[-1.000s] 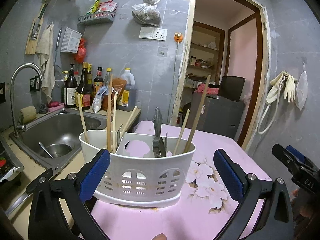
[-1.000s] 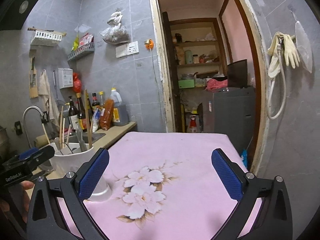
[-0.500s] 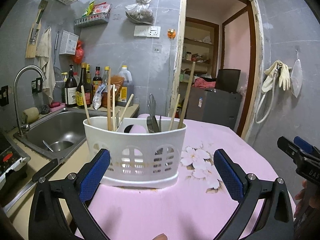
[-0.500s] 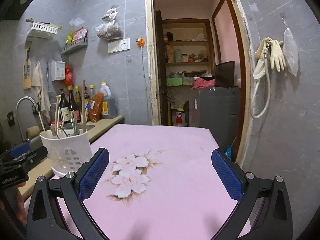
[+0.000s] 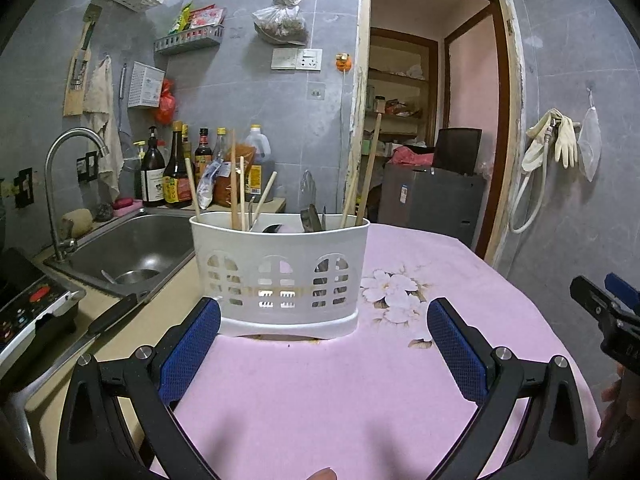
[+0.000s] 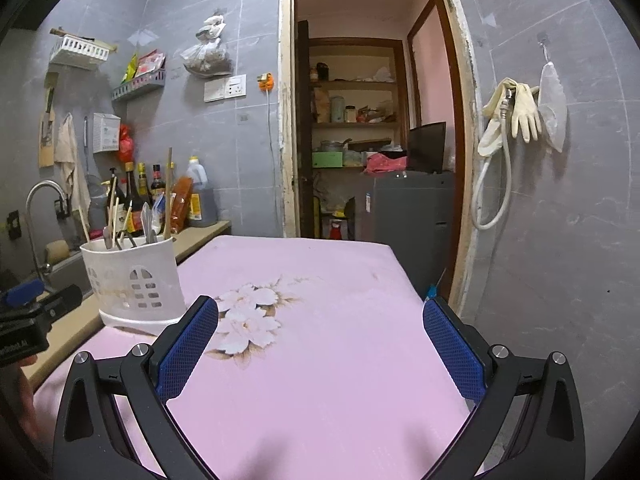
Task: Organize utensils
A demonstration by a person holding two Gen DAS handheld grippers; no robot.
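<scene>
A white slotted utensil holder (image 5: 280, 276) stands on the pink flowered tablecloth (image 5: 320, 392) near the table's left edge. It holds several wooden chopsticks (image 5: 234, 184) and metal utensils (image 5: 310, 218). My left gripper (image 5: 324, 344) is open and empty, a little in front of the holder. My right gripper (image 6: 320, 344) is open and empty over the middle of the cloth, with the holder (image 6: 132, 280) to its left. The right gripper's tip shows at the right edge of the left wrist view (image 5: 604, 312).
A steel sink (image 5: 128, 248) with a tap (image 5: 60, 168) lies left of the table, with sauce bottles (image 5: 172, 172) behind it. A black knife (image 5: 108, 316) lies on the counter edge. A doorway (image 6: 372, 140) and a grey cabinet (image 6: 408, 216) are behind the table.
Both grippers have drawn back and lowered. The holder now looks smaller and farther from the left gripper. Both stay open and empty.
</scene>
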